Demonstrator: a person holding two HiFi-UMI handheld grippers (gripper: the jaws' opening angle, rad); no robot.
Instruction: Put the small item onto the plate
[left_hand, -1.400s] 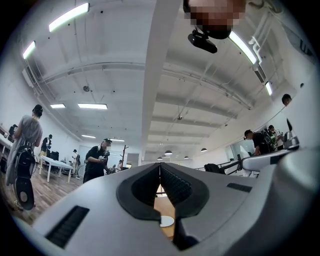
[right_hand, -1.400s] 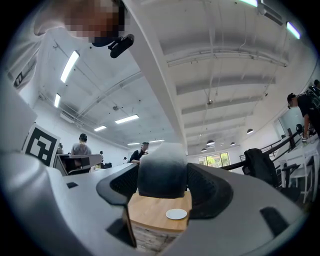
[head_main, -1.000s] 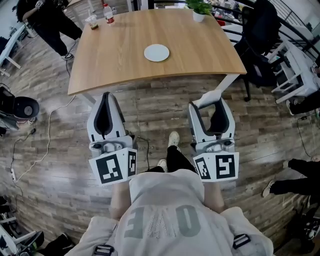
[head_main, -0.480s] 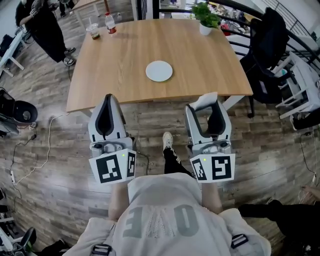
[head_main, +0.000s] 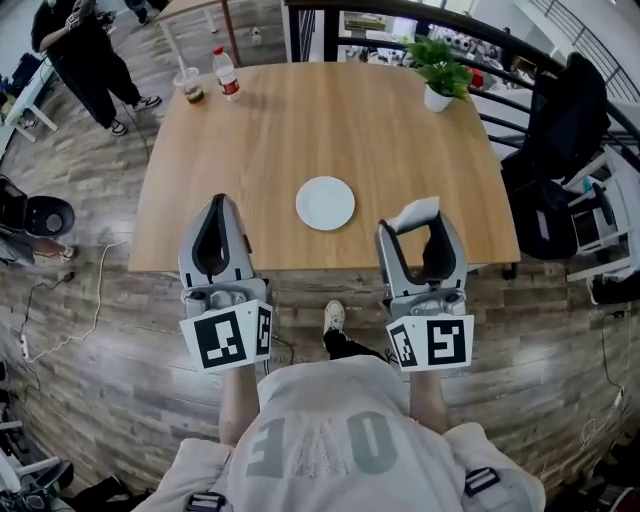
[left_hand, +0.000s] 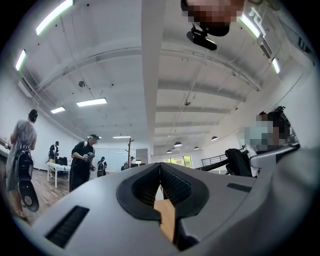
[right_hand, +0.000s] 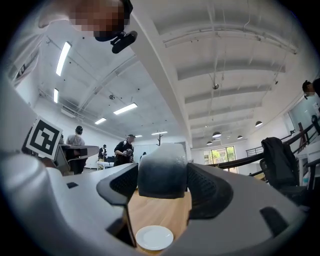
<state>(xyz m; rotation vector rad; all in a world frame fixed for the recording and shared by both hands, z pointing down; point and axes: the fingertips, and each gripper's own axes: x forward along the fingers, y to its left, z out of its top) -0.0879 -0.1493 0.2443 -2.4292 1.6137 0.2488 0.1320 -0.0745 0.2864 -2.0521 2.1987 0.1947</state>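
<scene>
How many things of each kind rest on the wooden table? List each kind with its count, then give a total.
Plate: 1
Bottle: 1
Cup: 1
Potted plant: 1
Total: 4

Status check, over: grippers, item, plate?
Right gripper shut on small white item. Left gripper shut, empty. Plate bare on table; nothing in the way.

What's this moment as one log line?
right tongs: shut on small white item | left tongs: shut, empty | plate: bare, on wooden table | item: not yet on plate
</scene>
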